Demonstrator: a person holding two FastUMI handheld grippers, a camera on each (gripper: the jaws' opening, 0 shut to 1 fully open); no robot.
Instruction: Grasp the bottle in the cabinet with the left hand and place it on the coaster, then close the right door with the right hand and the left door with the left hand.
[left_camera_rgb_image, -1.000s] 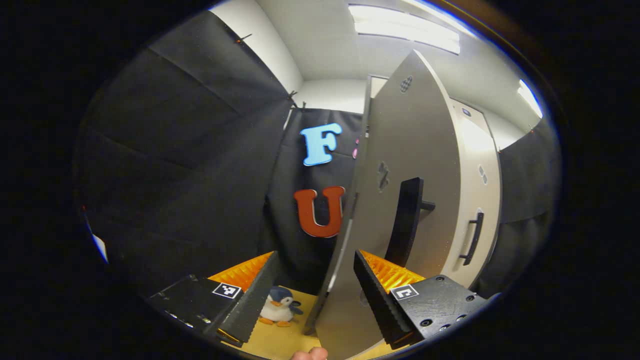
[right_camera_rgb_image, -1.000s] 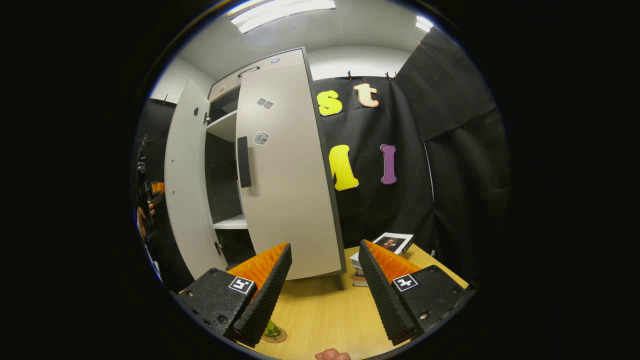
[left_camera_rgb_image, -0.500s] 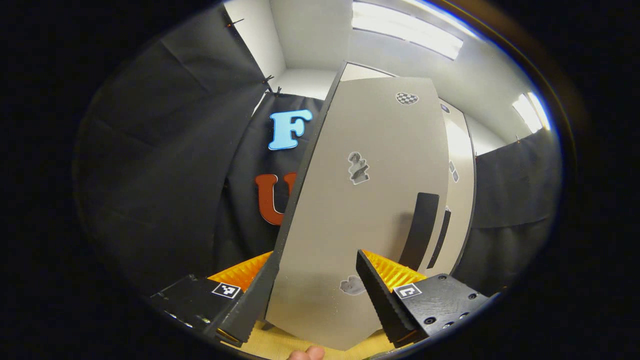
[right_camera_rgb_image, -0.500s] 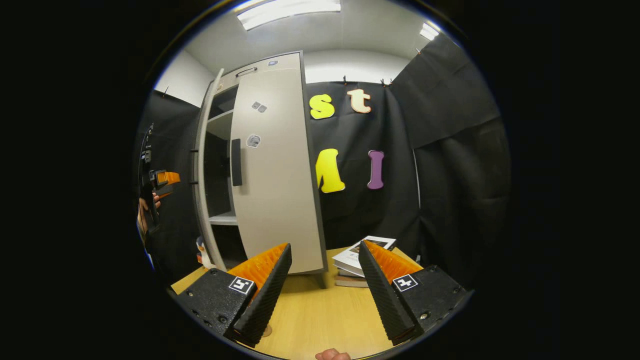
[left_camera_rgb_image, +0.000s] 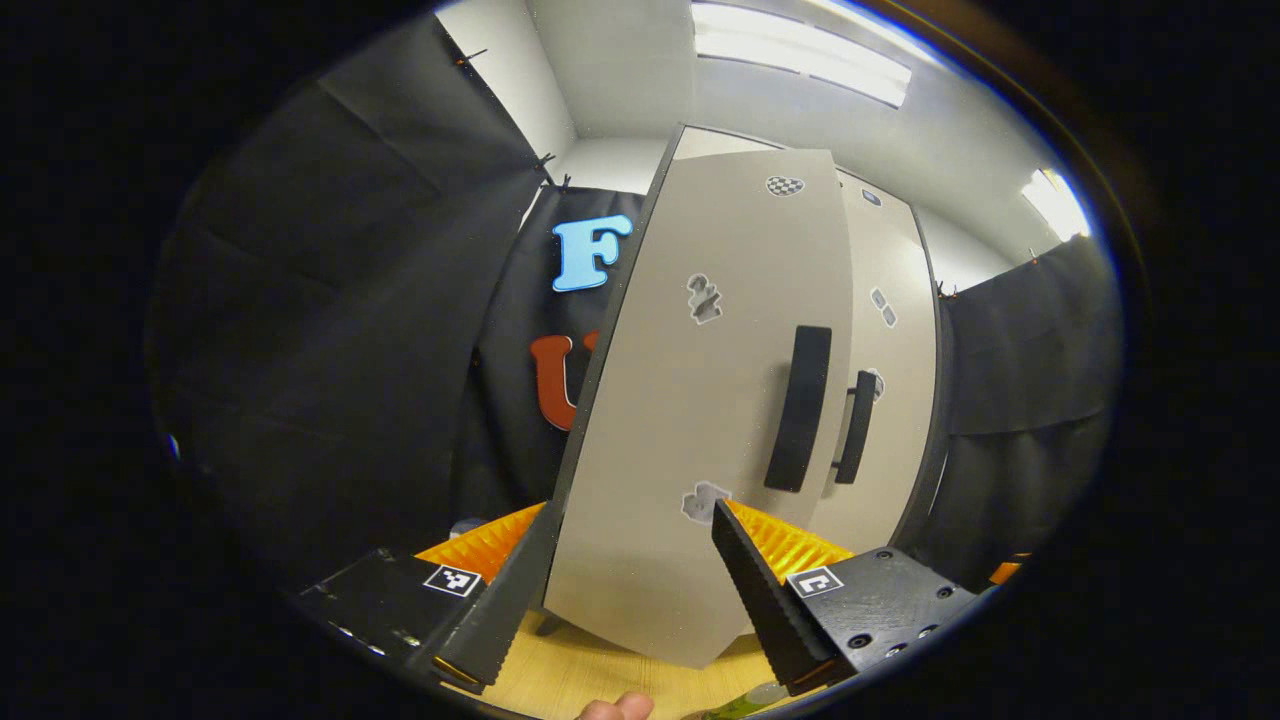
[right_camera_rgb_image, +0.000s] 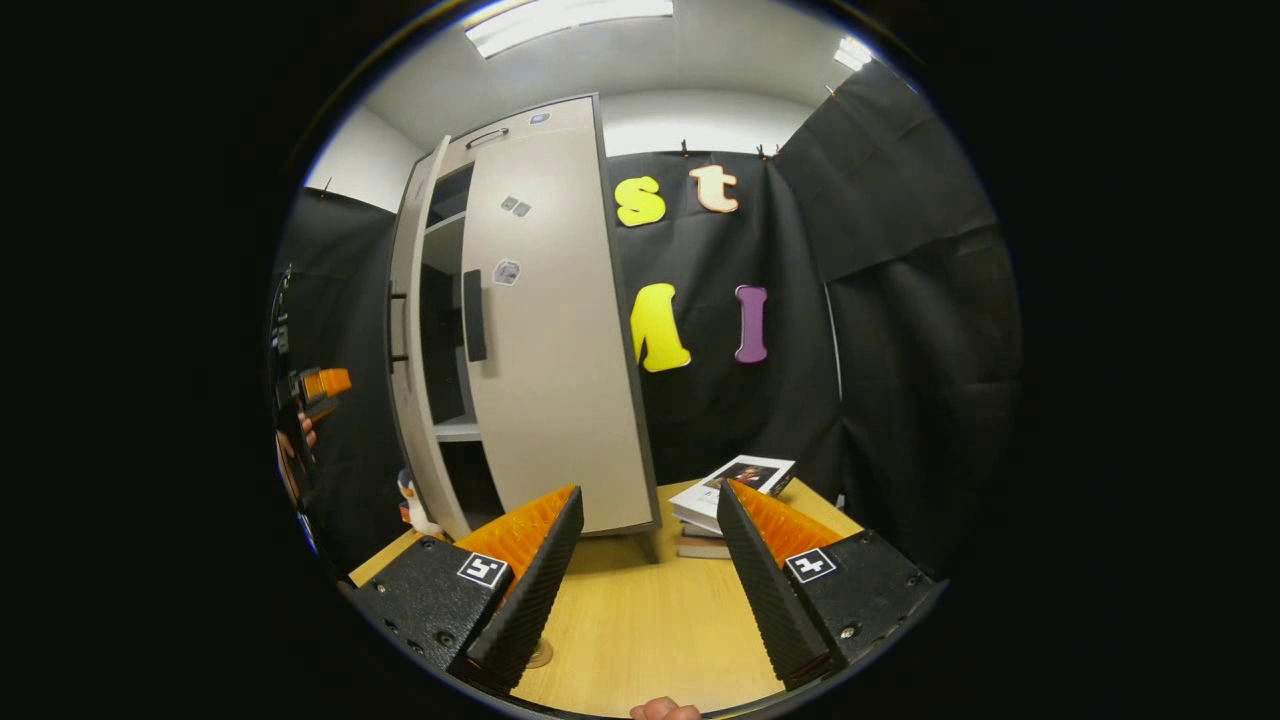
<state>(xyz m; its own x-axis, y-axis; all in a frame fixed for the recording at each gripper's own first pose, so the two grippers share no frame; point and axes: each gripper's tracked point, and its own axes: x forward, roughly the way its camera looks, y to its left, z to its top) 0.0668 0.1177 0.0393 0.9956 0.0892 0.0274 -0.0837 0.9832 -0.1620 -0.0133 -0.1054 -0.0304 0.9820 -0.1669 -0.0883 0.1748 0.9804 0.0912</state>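
Observation:
The pale cabinet's left door (left_camera_rgb_image: 690, 400) stands nearly shut, its dark handle (left_camera_rgb_image: 797, 408) close beside the right door's handle (left_camera_rgb_image: 855, 427). My left gripper (left_camera_rgb_image: 625, 590) is open in front of that door's lower edge, holding nothing. From the right gripper view the right door (right_camera_rgb_image: 545, 350) lies flat against the cabinet. The left door (right_camera_rgb_image: 408, 340) is still ajar there, with a narrow gap showing a shelf (right_camera_rgb_image: 458, 428). The left gripper (right_camera_rgb_image: 312, 385), held by a hand (right_camera_rgb_image: 295, 450), hovers just outside that door. My right gripper (right_camera_rgb_image: 640, 590) is open over the table. A coaster edge (right_camera_rgb_image: 540, 655) peeks past its left finger; a green bit (left_camera_rgb_image: 745, 705) lies low.
The wooden table (right_camera_rgb_image: 640, 620) runs up to the cabinet's foot. A stack of books (right_camera_rgb_image: 730, 485) lies to the right of the cabinet. A penguin toy (right_camera_rgb_image: 410, 500) stands by the left door's bottom corner. Black cloth walls close in on all sides.
The left door has swung from wide open to nearly shut, with the left gripper following it round. The right gripper has barely moved.

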